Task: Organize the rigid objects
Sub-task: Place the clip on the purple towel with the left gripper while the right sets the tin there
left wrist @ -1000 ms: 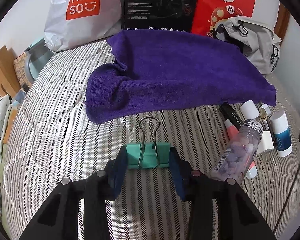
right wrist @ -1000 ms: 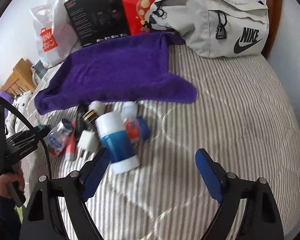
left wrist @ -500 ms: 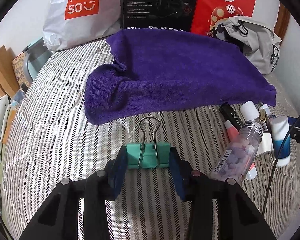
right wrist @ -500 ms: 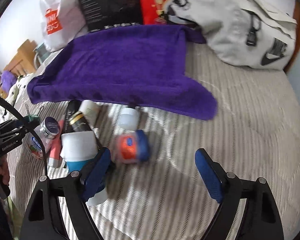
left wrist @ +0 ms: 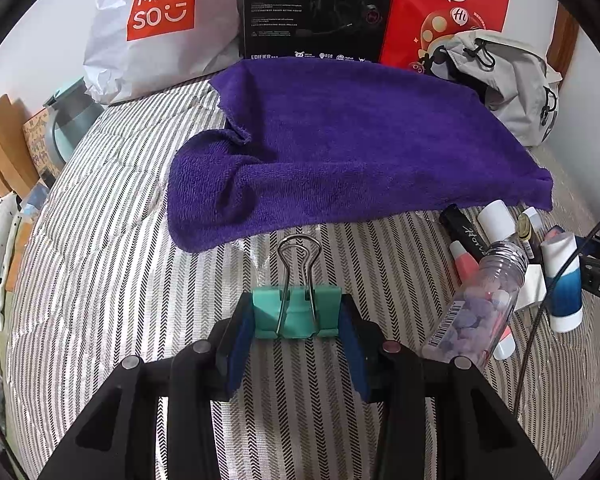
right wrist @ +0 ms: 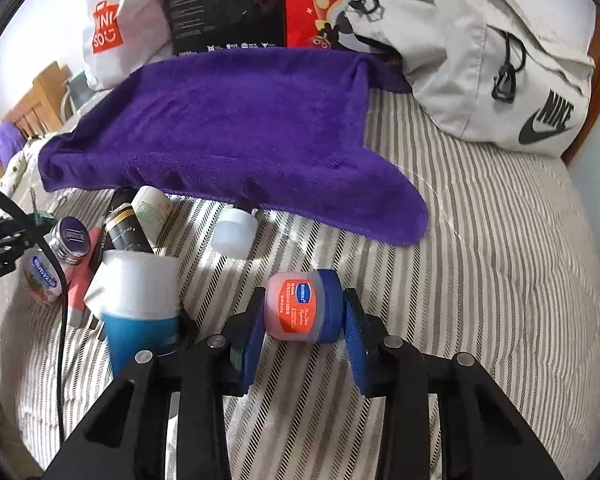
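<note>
My left gripper [left wrist: 297,316] is shut on a teal binder clip [left wrist: 296,312], its wire handles pointing toward the purple towel [left wrist: 340,148]. My right gripper [right wrist: 302,308] is shut on a small pink jar with a blue lid [right wrist: 302,307], lying sideways between the blue pads. A pile of small items lies on the striped bed: a clear bottle of pastel tablets [left wrist: 478,304], a blue-and-white bottle [right wrist: 140,304], a black tube [right wrist: 126,232], a small white jar [right wrist: 234,232] and a pink tube [right wrist: 80,280]. The towel [right wrist: 236,136] is spread just beyond them.
A grey Nike bag [right wrist: 484,64] sits at the back right of the bed [right wrist: 500,264]. A white Miniso bag [left wrist: 156,28], a black box [left wrist: 316,4] and a red bag [left wrist: 444,12] stand along the wall behind the towel. Wooden furniture [left wrist: 0,148] is at the left.
My right gripper has moved forward and to the right and has shut on the pink jar; it was open before. The left gripper still holds the clip in the same place.
</note>
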### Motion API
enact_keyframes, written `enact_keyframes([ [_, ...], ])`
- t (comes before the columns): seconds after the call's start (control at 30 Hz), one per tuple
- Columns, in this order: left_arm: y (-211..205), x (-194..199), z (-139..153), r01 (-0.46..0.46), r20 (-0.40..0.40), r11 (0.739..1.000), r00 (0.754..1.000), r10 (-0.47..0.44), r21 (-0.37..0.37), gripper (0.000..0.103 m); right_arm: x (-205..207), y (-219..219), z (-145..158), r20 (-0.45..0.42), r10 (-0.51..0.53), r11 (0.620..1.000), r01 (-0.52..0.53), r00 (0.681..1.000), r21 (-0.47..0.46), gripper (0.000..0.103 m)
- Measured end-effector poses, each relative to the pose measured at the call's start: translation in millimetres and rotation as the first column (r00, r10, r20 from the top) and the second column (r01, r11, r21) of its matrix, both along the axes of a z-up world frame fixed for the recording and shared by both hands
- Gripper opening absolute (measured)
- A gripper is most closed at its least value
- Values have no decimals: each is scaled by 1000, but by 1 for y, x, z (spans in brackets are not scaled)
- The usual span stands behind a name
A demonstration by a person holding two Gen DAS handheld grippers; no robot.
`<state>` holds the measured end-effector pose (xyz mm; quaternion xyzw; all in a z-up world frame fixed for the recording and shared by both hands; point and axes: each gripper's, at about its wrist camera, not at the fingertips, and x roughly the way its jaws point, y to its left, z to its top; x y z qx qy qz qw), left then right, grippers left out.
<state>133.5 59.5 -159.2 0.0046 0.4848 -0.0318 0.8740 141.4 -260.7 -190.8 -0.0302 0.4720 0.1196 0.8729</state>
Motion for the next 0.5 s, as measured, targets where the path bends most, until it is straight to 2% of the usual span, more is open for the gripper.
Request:
enact_keyframes([
  [0.27,-3,-2,-1,-8,21,1000,1000,8,6,39,-2,2,-2,11,-3,1000,3,1000,-8,37],
  [0.43,6,-4,1,-8,-7,999,1000,8,-48,39,-5,-13,6,-27,-13,998,15,1000,54,36],
  [0.5,11,-9,6,-23,9,998,1000,23,-61,39,-9,-22,10,-31,-36,998,38,999,54,36],
])
